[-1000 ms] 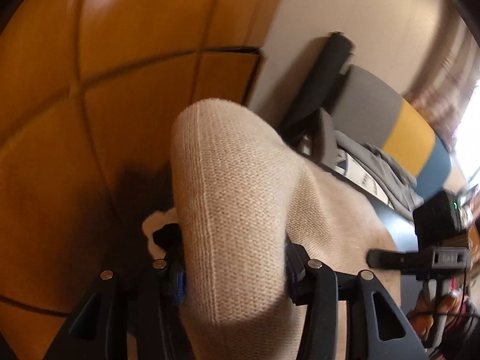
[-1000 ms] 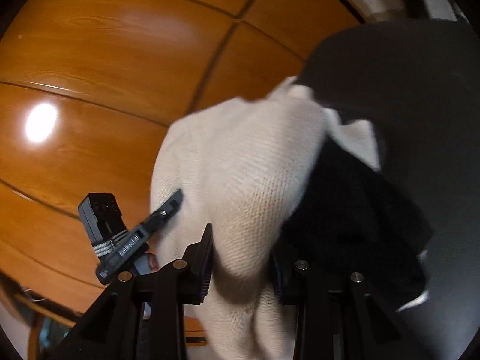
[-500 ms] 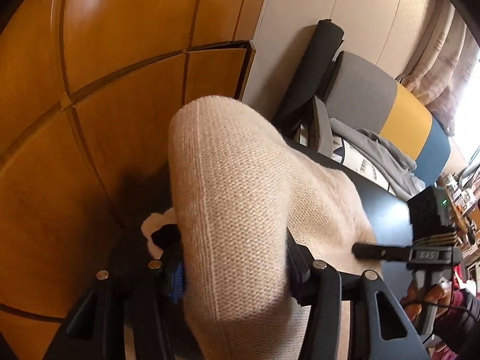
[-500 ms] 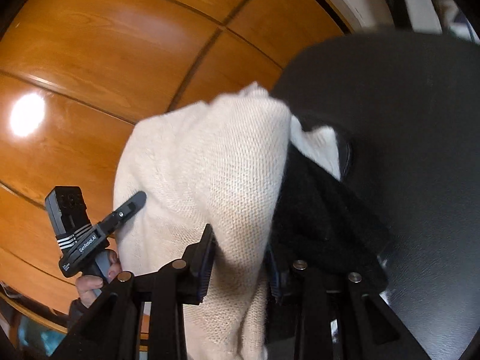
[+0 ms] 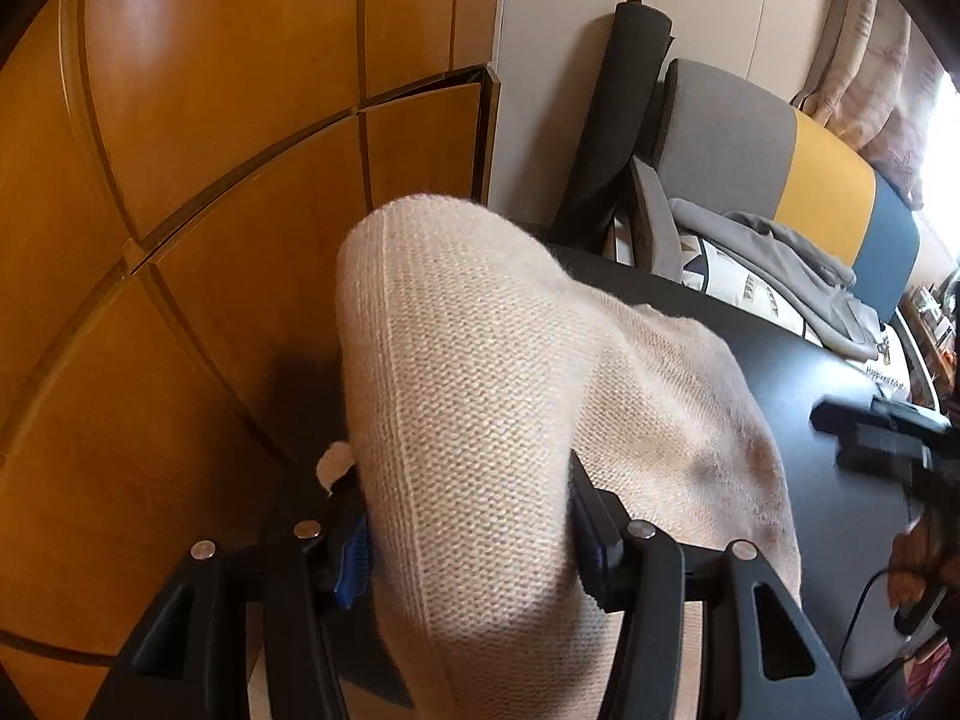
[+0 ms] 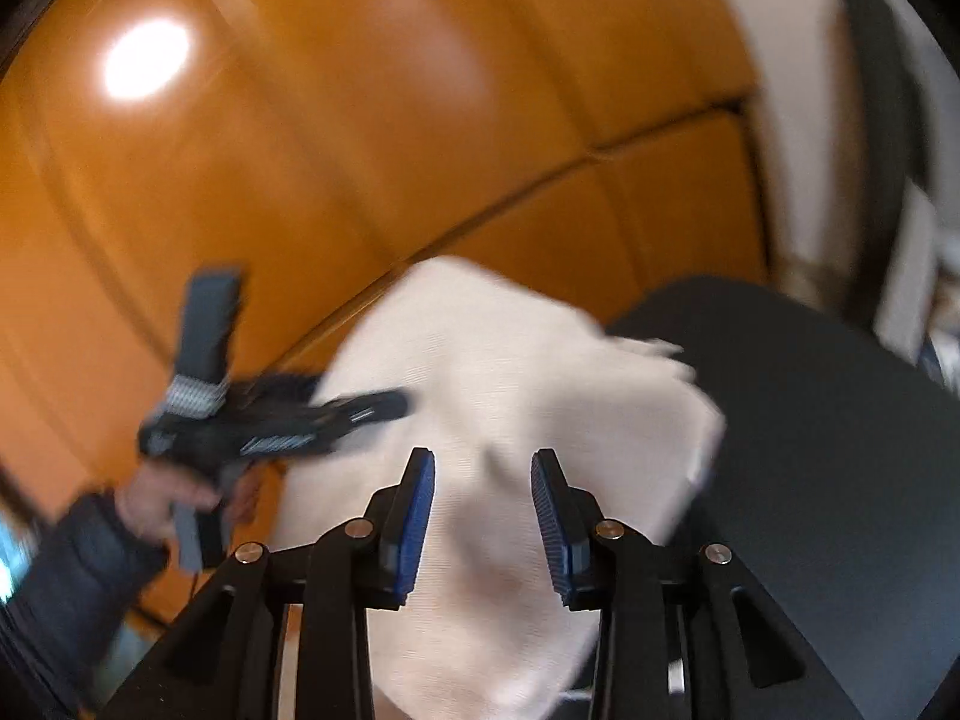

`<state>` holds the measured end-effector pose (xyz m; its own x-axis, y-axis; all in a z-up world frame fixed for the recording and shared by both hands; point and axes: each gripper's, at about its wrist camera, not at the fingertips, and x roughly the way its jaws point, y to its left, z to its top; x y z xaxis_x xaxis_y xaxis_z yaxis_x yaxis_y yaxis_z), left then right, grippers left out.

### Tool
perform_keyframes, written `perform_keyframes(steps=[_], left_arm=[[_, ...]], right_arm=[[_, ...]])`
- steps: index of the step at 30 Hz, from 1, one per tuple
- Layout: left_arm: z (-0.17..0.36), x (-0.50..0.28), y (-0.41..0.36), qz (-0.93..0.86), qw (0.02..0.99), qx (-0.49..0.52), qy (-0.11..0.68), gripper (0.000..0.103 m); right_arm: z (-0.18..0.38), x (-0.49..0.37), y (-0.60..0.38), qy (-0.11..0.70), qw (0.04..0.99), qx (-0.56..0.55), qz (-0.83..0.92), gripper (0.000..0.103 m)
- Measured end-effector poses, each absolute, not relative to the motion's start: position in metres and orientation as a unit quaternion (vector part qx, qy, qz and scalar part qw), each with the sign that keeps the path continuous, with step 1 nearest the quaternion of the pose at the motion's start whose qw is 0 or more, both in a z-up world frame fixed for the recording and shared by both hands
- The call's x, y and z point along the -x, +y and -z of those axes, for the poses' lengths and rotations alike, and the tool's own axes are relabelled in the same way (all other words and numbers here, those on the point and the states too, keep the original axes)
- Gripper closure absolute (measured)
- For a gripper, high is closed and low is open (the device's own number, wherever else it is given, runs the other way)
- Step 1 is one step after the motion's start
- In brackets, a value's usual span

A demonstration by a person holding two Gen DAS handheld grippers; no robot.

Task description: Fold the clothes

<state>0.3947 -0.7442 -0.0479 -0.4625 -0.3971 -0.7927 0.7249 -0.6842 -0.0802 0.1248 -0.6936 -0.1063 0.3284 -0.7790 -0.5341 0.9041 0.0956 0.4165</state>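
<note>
A cream knit sweater (image 5: 480,390) bulges up between the fingers of my left gripper (image 5: 468,516), which is shut on a thick fold of it. The rest of the sweater drapes right onto the black table (image 5: 810,360). In the blurred right wrist view my right gripper (image 6: 483,480) stands open, its blue pads (image 6: 420,504) bare, with the sweater (image 6: 510,372) lying just beyond and below them on the table (image 6: 840,420). A hand (image 6: 162,498) holds the left gripper (image 6: 372,405) over the sweater's left side. The right gripper (image 5: 840,426) shows at the right edge of the left wrist view.
Orange wooden cabinet panels (image 5: 210,180) stand close behind the table on the left. A grey, yellow and blue chair (image 5: 780,150) with a grey garment (image 5: 792,258) on it stands at the table's far side. A black roll (image 5: 618,120) leans on the white wall.
My right gripper has opened and let go of the sweater, which dropped flatter onto the table, and it swung fast. The left gripper keeps its hold and has tilted toward the room.
</note>
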Motion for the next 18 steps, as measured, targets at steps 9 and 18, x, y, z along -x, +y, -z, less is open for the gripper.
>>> perform_keyframes(steps=[9,18], left_arm=[[0.045,-0.426,-0.757,0.818,0.400,-0.347,0.223,0.041],[0.032,-0.431,-0.684,0.847,0.387,-0.314,0.187,0.045]], right_arm=[[0.129,-0.188,-0.676,0.222,0.694,-0.339,0.595,0.069],[0.140,-0.199,-0.660,0.251,0.681,-0.346,0.594,0.067]])
